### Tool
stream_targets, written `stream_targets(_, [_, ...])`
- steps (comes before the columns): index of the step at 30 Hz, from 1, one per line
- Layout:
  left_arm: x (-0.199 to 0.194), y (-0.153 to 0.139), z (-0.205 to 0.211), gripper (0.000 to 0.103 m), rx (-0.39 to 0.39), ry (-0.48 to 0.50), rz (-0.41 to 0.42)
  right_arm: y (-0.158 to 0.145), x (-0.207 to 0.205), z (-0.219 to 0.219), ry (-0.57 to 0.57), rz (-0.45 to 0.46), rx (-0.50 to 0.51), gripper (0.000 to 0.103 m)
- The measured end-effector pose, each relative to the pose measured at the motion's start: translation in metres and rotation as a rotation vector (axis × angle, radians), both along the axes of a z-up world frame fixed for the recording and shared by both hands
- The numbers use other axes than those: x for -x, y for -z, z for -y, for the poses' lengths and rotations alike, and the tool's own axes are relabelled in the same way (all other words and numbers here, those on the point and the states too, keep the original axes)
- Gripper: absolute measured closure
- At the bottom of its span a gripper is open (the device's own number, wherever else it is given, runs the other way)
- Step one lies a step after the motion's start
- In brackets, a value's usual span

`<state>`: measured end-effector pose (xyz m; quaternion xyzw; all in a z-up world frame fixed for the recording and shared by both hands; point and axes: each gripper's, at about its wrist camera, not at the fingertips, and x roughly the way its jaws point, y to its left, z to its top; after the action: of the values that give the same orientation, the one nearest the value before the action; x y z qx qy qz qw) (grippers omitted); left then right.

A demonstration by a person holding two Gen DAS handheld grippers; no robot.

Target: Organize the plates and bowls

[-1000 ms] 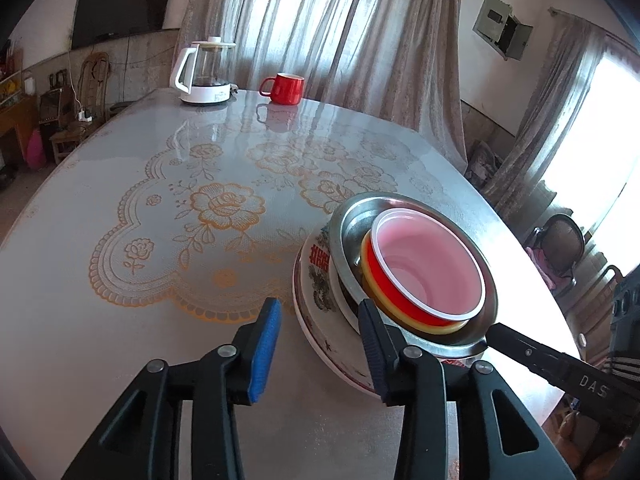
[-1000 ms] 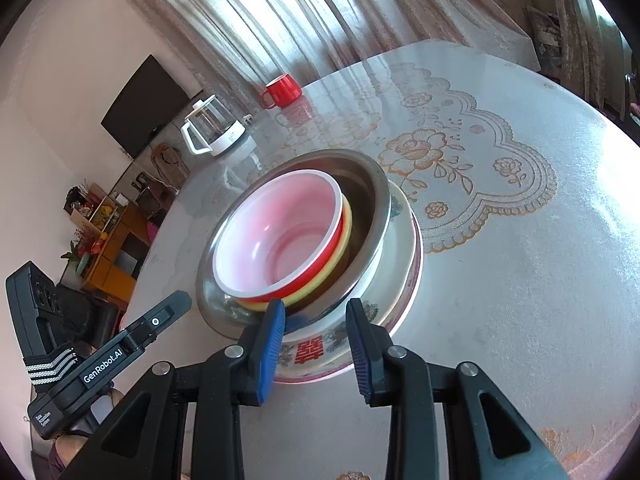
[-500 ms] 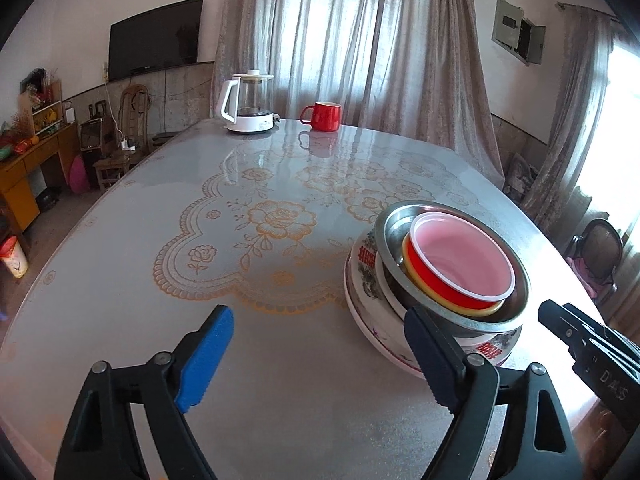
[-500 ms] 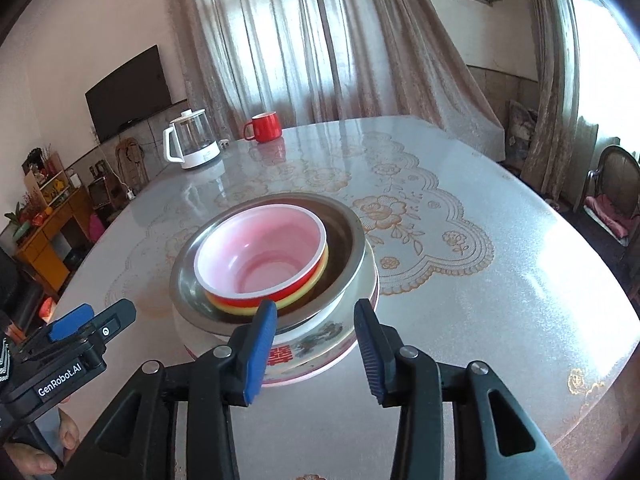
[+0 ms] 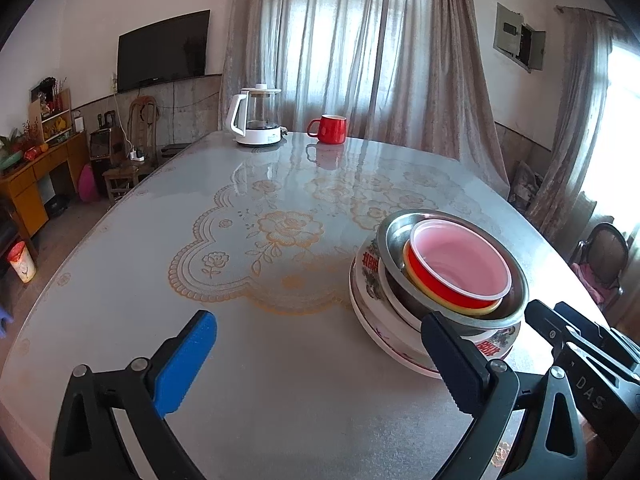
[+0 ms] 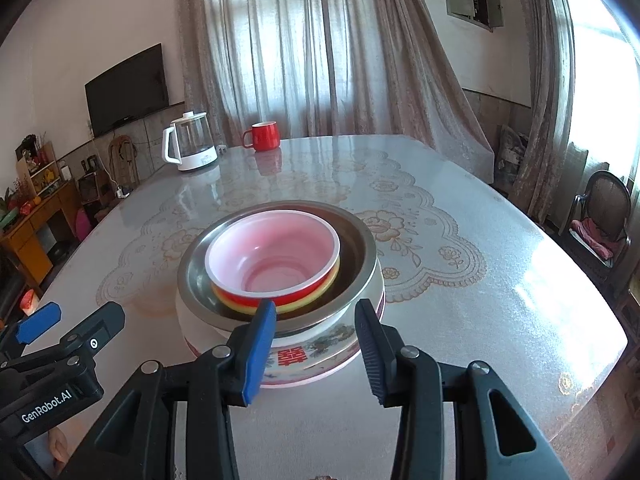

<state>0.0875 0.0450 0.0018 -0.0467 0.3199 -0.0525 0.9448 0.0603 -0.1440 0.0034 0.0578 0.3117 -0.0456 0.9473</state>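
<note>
A nested stack stands upright on the desk (image 6: 500,280), mouths upward, toward the near edge: a pink-lined red bowl (image 6: 276,256) is seated in a yellow bowl (image 6: 320,286), both inside a steel basin (image 6: 362,258), which rests in a patterned porcelain bowl (image 6: 316,350) on a plate (image 5: 384,336). Being round, the stack has no long axis. Of the yellow bowl only a rim sliver is seen; the plate's near edge is hidden behind a claw finger in the left view, and the plate cannot be told apart from the porcelain bowl in the right view.

The left claw (image 5: 316,344) — spread wide, its jaws just opened — holds nothing; the stack lies at its 1 o'clock, apart. The right claw (image 6: 316,338) is held partly apart just before the stack, its jaws having just eased wider, nothing clamped; whether its tips touch cannot be told.

Far off at 12 o'clock a kettle (image 6: 190,148) and red mug (image 6: 264,136) are seen.
</note>
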Motion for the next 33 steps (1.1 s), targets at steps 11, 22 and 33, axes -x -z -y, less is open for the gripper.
stream_targets(11, [0.0003, 0.0018, 0.0087, 0.000, -0.035, -0.012, -0.003, 0.0024, -0.0026, 0.0001, 0.004, -0.004, 0.001, 0.062])
stream_targets(22, [0.0006, 0.0028, 0.0092, 0.000, -0.048, -0.032, 0.001, 0.0048, -0.0047, 0.0015, 0.001, -0.010, -0.005, 0.061])
stream_targets(33, [-0.0013, 0.0034, 0.0045, 0.000, -0.021, -0.046, -0.004, 0.0048, -0.0059, 0.0019, -0.001, -0.009, -0.008, 0.061])
